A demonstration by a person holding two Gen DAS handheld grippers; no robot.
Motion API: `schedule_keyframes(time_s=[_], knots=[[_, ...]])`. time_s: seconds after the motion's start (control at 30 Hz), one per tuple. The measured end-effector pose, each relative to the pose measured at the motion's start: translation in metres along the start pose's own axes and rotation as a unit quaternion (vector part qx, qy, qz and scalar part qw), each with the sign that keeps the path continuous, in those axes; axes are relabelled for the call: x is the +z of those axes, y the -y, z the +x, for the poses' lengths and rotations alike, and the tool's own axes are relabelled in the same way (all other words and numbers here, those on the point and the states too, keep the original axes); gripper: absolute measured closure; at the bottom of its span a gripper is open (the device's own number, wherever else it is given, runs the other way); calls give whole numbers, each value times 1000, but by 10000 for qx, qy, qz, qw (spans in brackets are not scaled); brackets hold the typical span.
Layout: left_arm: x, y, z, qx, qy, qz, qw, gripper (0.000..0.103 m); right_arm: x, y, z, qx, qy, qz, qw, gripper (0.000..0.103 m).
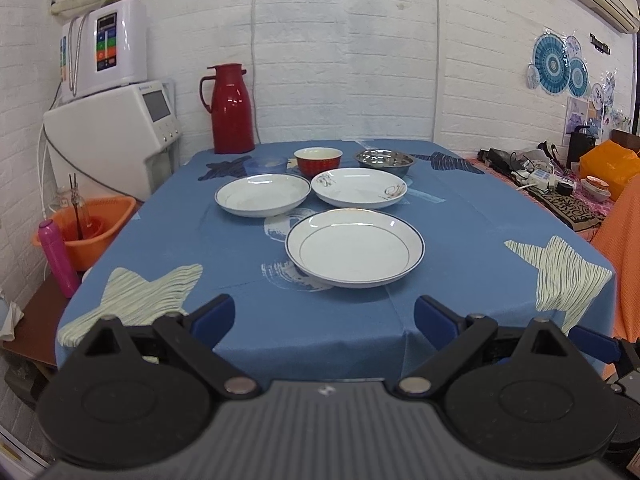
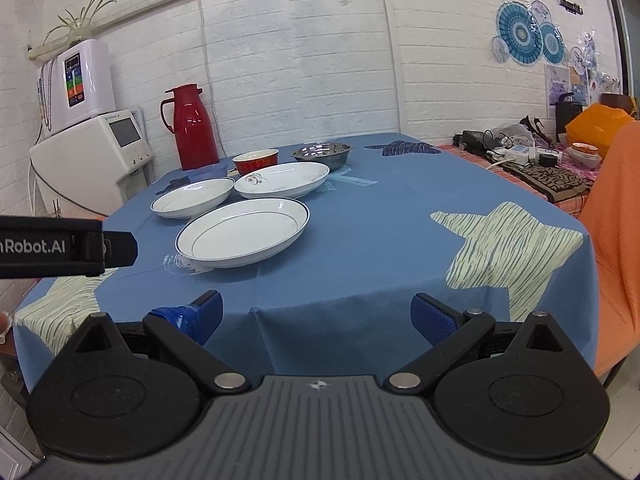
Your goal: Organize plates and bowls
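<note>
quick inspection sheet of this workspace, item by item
surface: table under a blue star-print cloth.
job's things: three white plates, red bowl, steel bowl, small blue bowl, all apart, none stacked.
clutter: red thermos at the far edge.
grippers: left gripper and right gripper open, empty, short of the plates.
cables: power strip with cords on the side counter.
surroundings: white brick wall, water dispenser, orange basin.

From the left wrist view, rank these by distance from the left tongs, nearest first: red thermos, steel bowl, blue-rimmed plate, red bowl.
1. Blue-rimmed plate: straight ahead of the left tongs, centre of the table.
2. Red bowl: behind the plates, slightly left.
3. Steel bowl: same back row, to the right; too close to call against the red bowl.
4. Red thermos: far left corner, by the wall.
</note>
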State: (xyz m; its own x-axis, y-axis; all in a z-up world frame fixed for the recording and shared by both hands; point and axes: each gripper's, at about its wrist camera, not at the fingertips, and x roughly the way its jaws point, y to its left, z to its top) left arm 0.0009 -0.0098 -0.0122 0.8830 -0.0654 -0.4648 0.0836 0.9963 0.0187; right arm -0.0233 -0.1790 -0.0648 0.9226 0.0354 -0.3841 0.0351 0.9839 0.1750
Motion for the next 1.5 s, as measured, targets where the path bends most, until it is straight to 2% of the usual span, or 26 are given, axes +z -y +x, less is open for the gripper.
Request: schedule_keyframes(time_s=[0.1, 0.87, 1.1, 1.5], knots=[[0, -1, -3, 28, 84, -9, 10000, 8, -1, -1, 2, 7, -42, -15, 10000, 15], [-1, -6, -1, 56, 11, -98, 9999, 8, -6, -8, 8, 128, -212, 4, 9997, 15], [-2, -12, 4, 30, -104, -247, 9996, 8, -8, -10, 10, 180, -266, -27, 9995, 15], [-5, -10, 7, -33, -184, -174, 9997, 8, -9, -10, 10, 221, -303, 5, 9993, 15]])
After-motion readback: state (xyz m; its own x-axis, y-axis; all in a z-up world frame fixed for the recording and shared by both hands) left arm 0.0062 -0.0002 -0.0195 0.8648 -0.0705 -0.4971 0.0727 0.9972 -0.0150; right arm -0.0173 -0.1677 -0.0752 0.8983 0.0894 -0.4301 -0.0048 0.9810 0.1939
